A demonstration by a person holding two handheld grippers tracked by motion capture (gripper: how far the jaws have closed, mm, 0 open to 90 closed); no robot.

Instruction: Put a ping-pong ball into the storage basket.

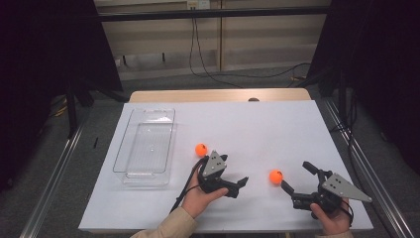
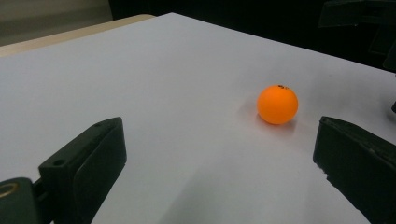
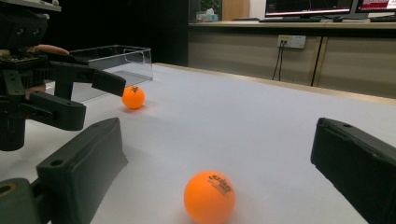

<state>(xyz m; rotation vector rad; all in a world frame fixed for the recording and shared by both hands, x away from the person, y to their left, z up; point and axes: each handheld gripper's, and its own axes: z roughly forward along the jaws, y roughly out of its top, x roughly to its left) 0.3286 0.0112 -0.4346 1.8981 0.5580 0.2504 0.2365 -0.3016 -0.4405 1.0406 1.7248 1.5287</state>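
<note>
- The right gripper [image 1: 295, 178] is wide open, with the near orange ball [image 1: 276, 176] just before its jaws.
- The left gripper [image 1: 238, 187] is open, holding nothing.

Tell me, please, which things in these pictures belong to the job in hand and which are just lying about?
Job in hand:
- near orange ball, between the open jaws of the right gripper
- far orange ball, beside the open left gripper
- clear plastic tray, probably where the balls go

Lying about:
- black cable on the floor
- wall socket
- monitors on the desk
</note>
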